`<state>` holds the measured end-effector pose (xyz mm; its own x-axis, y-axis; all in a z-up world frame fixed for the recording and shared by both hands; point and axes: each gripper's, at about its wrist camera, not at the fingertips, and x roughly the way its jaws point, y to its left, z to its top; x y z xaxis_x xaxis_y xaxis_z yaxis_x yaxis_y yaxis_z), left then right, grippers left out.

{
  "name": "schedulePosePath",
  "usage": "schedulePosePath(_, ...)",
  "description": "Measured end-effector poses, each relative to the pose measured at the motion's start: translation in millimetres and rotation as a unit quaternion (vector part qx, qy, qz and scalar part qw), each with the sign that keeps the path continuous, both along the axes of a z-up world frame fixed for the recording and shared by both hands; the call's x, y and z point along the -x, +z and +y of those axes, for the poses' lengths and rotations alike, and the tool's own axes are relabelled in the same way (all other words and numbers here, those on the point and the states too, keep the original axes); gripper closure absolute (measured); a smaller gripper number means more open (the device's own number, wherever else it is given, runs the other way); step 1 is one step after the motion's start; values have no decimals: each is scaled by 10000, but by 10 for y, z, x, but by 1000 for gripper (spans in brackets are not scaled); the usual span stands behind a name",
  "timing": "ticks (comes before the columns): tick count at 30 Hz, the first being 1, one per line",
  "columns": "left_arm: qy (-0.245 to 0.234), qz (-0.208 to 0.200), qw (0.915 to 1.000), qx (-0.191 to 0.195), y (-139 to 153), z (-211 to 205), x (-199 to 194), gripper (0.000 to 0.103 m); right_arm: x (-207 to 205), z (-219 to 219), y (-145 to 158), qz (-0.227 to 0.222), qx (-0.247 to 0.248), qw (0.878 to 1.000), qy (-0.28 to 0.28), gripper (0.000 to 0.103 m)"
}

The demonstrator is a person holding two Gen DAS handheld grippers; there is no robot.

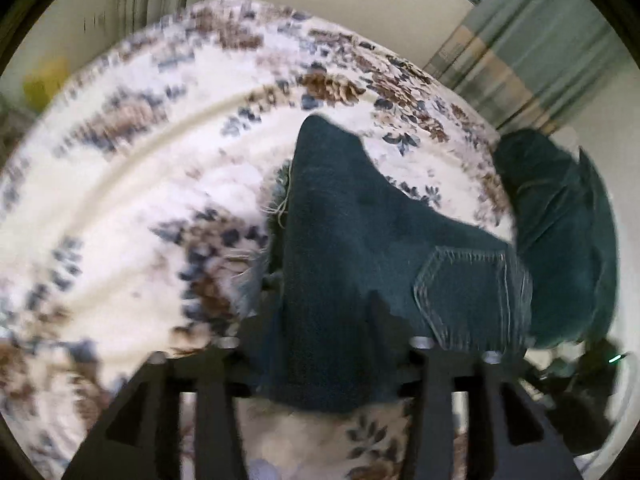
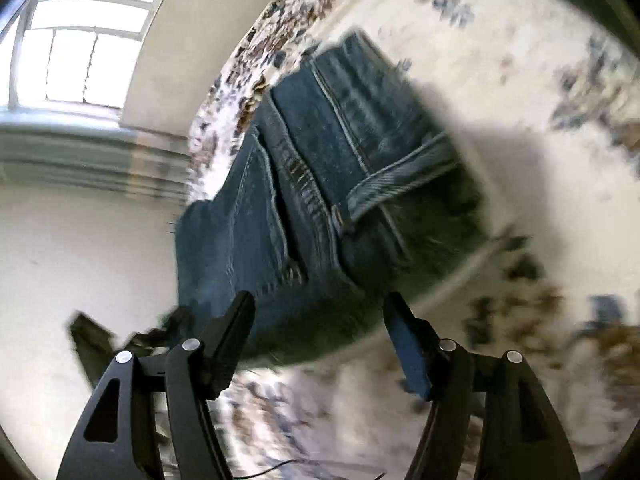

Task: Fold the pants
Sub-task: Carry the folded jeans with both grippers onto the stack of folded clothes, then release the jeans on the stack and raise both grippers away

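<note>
The left tongs [image 1: 324, 344] are standing partly open, and the jeans [image 1: 360, 240] are lying between the two fingers; whether the pads are pressing on the cloth I cannot tell, because the denim is covering them. The right tongs [image 2: 320, 320] are standing wide open and are holding nothing; the jeans [image 2: 320, 184] are lying just ahead of their tips, not touching them as far as I can see.

The jeans are resting on a bed with a flowered bedspread [image 1: 120, 200]. Ahead of the left tongs one part is running out to a frayed hem [image 1: 280, 200], and a back pocket [image 1: 468, 296] is lying to the right of them. Ahead of the right tongs the zipper [image 2: 304, 180] and the waistband [image 2: 400, 176] are showing.

I judge the denim to be soft but rather heavy and thick, not slippery, not fragile. It will hang down when lifted, so the waistband and the hem, where the cloth is doubled, are good places for taking hold.

Both pictures are blurred. How the legs are lying and how far the folding is done is hard to make out, and one bunch of cloth is hanging over the bed edge.
</note>
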<state>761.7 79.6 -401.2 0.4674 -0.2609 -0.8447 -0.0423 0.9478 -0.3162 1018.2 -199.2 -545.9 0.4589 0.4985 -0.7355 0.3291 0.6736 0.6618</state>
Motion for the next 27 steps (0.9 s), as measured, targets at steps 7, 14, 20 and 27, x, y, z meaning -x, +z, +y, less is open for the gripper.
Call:
schedulePosePath(7,-101,-502,9925,-1112,656,-304,709,14,506,23,1077,-272,2492,9676,303,4)
schedulePosePath(14,-59,-951,9824,-1605,1289,-481,1366,8,1908,-4,2148,-785,3657,9268,334,1)
schedulePosePath(20,-29,-1272,9784,-1632,1879,-614,1990,8,2926,68,3076,-1216,3924,9113,279,0)
schedulePosePath(27,104,-1639,9724,-1657,2503,-682,2794,8,4052,-28,4067,-1790,3954,9005,259,0)
